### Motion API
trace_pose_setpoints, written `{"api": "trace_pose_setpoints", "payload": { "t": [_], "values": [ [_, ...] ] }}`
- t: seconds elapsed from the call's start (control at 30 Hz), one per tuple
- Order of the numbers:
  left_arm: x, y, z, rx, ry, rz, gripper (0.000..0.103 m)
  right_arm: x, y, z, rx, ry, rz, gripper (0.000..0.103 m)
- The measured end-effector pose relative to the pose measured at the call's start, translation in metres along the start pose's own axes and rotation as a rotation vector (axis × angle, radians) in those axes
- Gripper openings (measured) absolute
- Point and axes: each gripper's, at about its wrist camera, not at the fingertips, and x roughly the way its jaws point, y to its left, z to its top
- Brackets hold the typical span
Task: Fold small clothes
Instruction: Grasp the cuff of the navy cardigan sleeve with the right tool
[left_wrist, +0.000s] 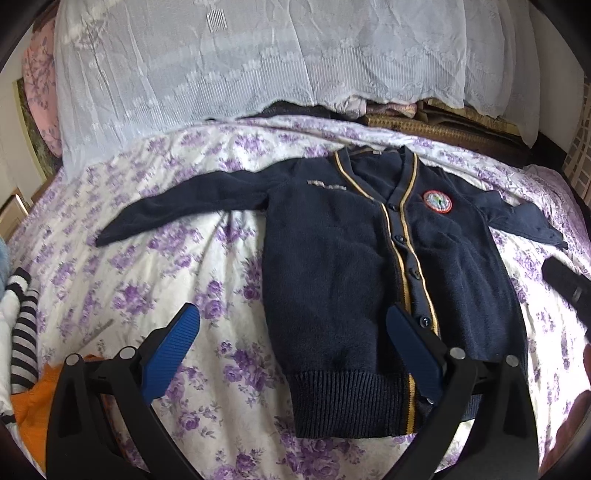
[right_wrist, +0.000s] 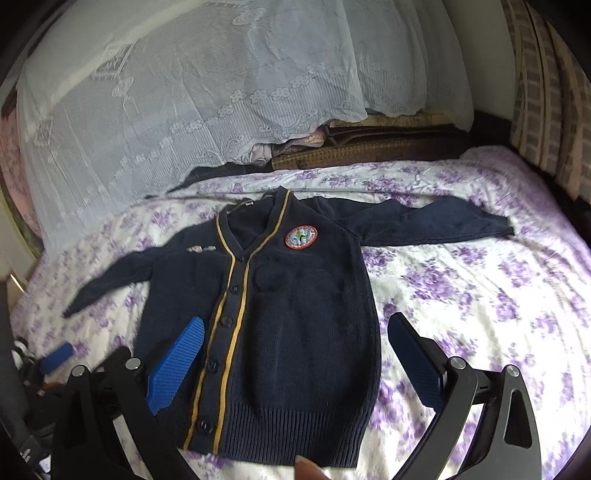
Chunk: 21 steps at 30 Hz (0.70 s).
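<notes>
On the purple-flowered bedspread a navy cardigan lies flat, face up and buttoned, both sleeves spread sideways, its round badge on the chest. Above its hem the left gripper hovers with jaws spread wide, holding nothing. Likewise the right gripper gapes empty over the cardigan's lower half. Beyond the collar hangs a white lace cloth

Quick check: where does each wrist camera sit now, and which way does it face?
Left wrist: low over the bed, behind the open left tongs, facing the navy cardigan and lace curtain.
Right wrist: behind the open right tongs, over the cardigan's hem; the left tongs' blue pad shows at left.
Shared: cardigan, floral bedspread, curtain.
</notes>
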Motion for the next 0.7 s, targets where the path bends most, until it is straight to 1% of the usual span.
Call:
{"api": "trace_pose_setpoints", "payload": {
  "t": [0.03, 0.07, 0.13, 0.2, 0.23, 0.33, 0.4, 0.47, 0.57, 0.63, 0.7],
  "values": [
    [0.003, 0.001, 0.000, -0.002, 0.011, -0.011, 0.099, 0.005, -0.010, 0.003, 0.024, 0.002, 0.039, 0.100],
    [0.006, 0.002, 0.001, -0.004, 0.025, -0.018, 0.099, 0.011, -0.024, 0.006, 0.067, 0.012, 0.099, 0.100],
    [0.011, 0.002, 0.006, -0.008, 0.056, -0.010, 0.099, 0.029, -0.057, 0.010, 0.192, 0.062, 0.207, 0.100],
    [0.015, 0.000, 0.015, -0.013, 0.082, 0.003, 0.099, 0.044, -0.086, 0.015, 0.312, 0.116, 0.246, 0.100],
    [0.017, -0.003, 0.020, -0.015, 0.089, 0.007, 0.099, 0.052, -0.106, 0.016, 0.394, 0.133, 0.265, 0.100],
    [0.024, -0.016, 0.040, -0.002, 0.117, 0.015, 0.099, 0.062, -0.148, 0.020, 0.564, 0.113, 0.261, 0.100],
    [0.033, -0.027, 0.056, 0.005, 0.140, 0.021, 0.099, 0.069, -0.184, 0.019, 0.725, 0.069, 0.280, 0.100],
    [0.045, -0.041, 0.069, 0.014, 0.159, 0.013, 0.099, 0.077, -0.207, 0.018, 0.805, 0.061, 0.273, 0.100],
    [0.066, -0.064, 0.084, 0.051, 0.183, 0.025, 0.099, 0.086, -0.233, 0.012, 0.887, 0.040, 0.273, 0.100],
    [0.080, -0.080, 0.092, 0.082, 0.189, 0.042, 0.099, 0.091, -0.245, 0.008, 0.915, 0.027, 0.255, 0.100],
    [0.095, -0.100, 0.101, 0.119, 0.194, 0.050, 0.099, 0.099, -0.257, 0.001, 0.946, 0.012, 0.262, 0.099]
  ]
}}
